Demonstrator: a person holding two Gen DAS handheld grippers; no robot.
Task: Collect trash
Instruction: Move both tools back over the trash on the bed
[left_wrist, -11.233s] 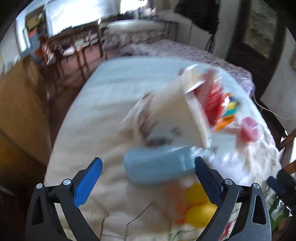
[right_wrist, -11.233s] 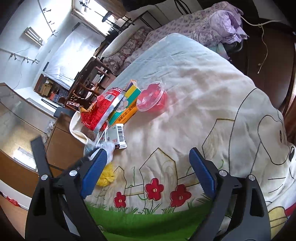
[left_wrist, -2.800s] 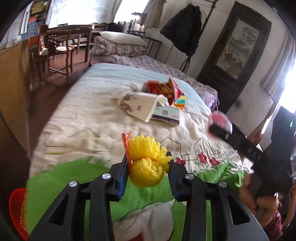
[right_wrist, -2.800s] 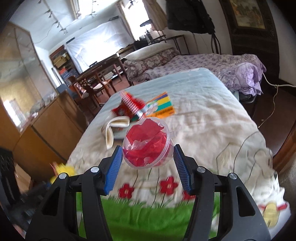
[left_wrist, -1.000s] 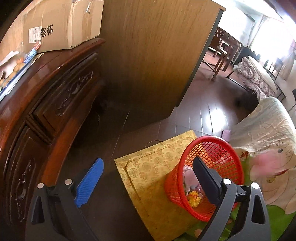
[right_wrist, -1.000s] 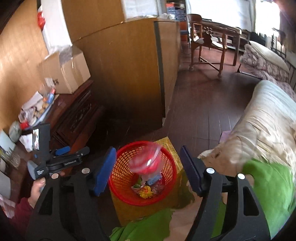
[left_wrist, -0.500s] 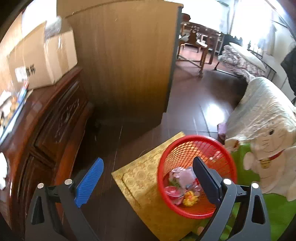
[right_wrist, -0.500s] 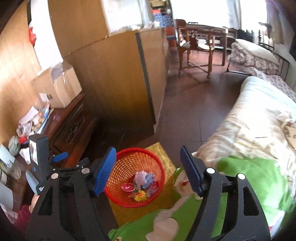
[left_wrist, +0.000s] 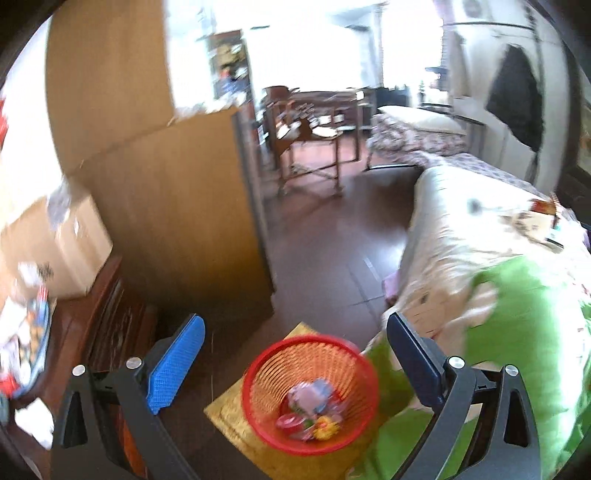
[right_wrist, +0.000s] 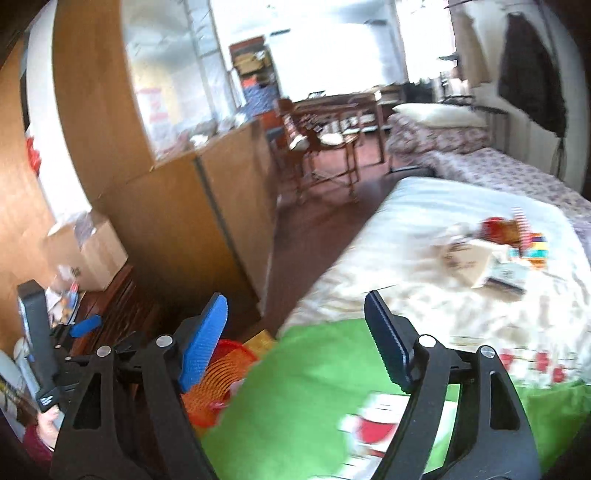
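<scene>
Both claws are spread wide, nothing held. The left gripper (left_wrist: 291, 360) view shows trash piled inside the red basket (left_wrist: 258, 373) on the floor; only the right gripper (right_wrist: 295, 339) view shows the wrappers (right_wrist: 495, 243) left on the bed (right_wrist: 424, 221).

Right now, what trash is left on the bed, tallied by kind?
Red snack bag: 1
Striped colourful carton: 1
Cream paper bag: 1
Flat white box: 1
Total: 4, though the right wrist view is blurred, so small scraps could be missed.
</scene>
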